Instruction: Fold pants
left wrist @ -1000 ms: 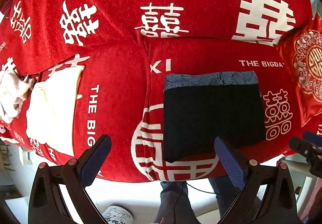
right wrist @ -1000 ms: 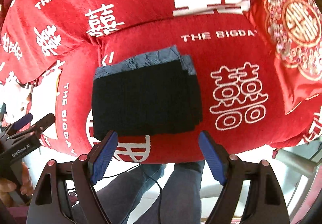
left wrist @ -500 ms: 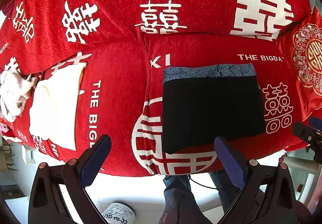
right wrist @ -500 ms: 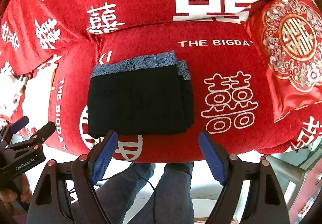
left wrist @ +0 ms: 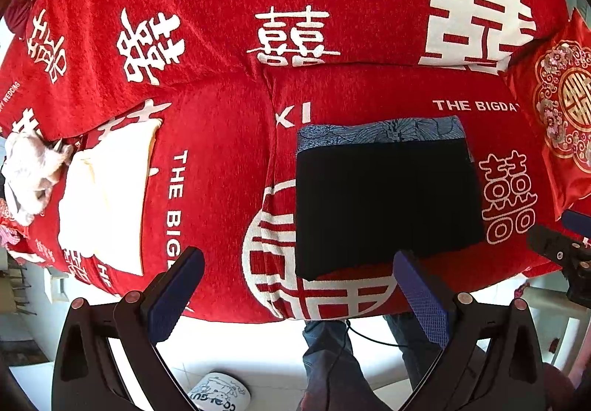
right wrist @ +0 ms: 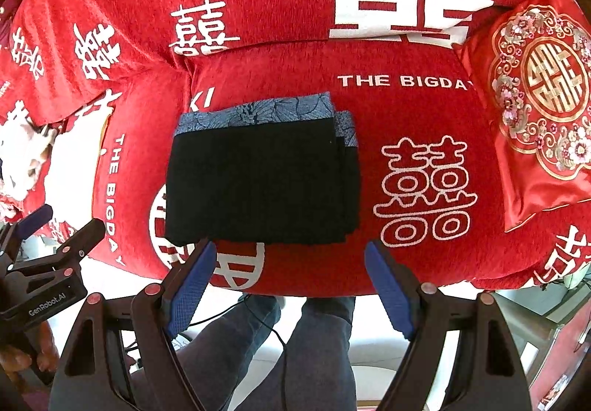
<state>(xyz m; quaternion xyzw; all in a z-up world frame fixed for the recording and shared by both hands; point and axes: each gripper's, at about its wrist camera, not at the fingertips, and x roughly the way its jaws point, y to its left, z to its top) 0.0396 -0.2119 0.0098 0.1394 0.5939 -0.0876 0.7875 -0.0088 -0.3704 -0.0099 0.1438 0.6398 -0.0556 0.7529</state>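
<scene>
Red sofa cover carries the folded pants near its front edge; only the left view shows a cream cloth. Left gripper and right gripper hang apart, empty.

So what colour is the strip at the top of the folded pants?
Blue-grey with a leafy line pattern; the strip shows best in the right wrist view, above the black pants.

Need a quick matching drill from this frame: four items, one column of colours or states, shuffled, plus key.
Items:
1. pants
2. embroidered cushion
3. cream cloth
4. right gripper

States:
A. open, holding nothing
B. folded, black with a blue patterned band
C. pale, lying left of the pants
D. red and gold, right of the pants

Pairs: 1-B, 2-D, 3-C, 4-A
</scene>
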